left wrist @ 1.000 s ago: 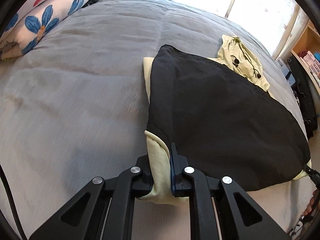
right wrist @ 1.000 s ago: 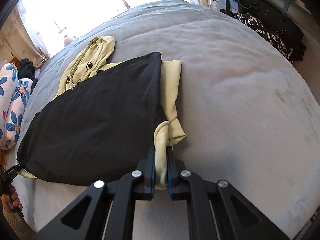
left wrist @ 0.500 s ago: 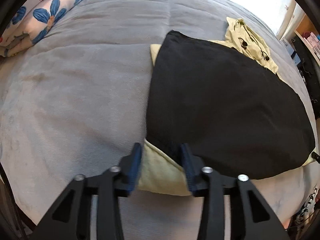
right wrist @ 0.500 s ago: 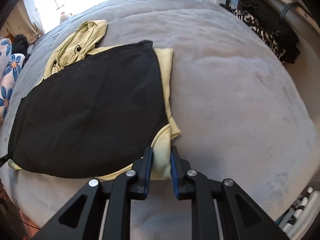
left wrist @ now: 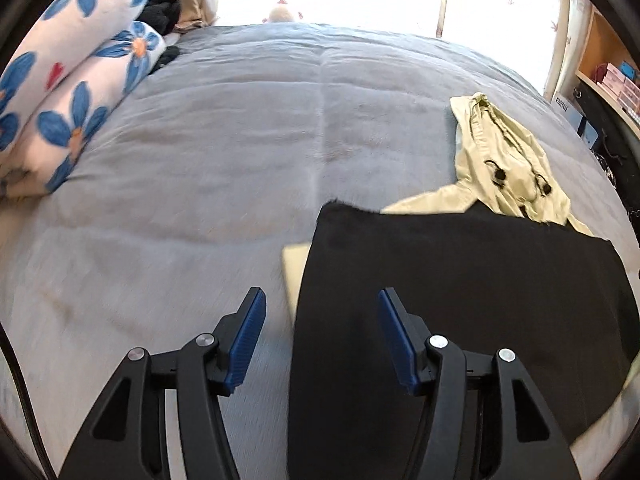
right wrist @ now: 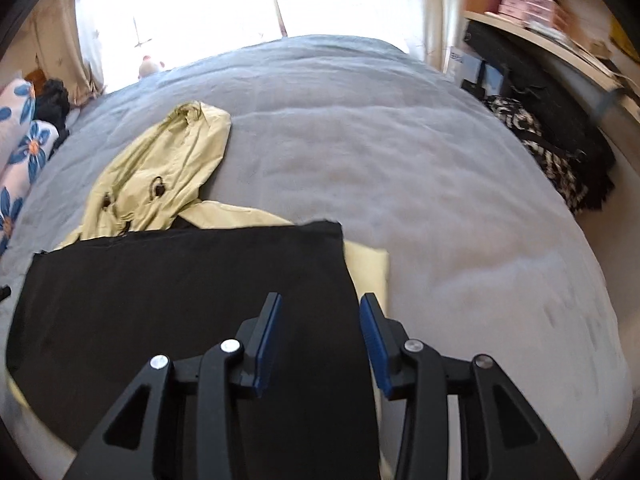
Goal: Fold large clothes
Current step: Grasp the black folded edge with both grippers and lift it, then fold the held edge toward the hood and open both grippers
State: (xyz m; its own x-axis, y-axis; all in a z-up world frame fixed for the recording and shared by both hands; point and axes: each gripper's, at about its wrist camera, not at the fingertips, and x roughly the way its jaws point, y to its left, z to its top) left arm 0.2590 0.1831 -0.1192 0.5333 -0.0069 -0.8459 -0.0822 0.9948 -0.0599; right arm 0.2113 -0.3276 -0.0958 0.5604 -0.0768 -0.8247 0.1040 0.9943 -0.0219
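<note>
Both tools have let go of the jacket [left wrist: 460, 300]: a second ago each pinched a pale yellow corner, and their jaws have just been opening. The left tool [left wrist: 320, 320] and right tool [right wrist: 320, 324] now hang spread above the jacket, nothing pinched. It lies folded, black lining up, on the grey bed [left wrist: 220, 160], hood away from the tools.

A pale yellow jacket [left wrist: 504, 168] with black lining [left wrist: 460, 300] lies on a grey bed [left wrist: 220, 152]; white pillows [left wrist: 76, 80] carry blue flowers.
</note>
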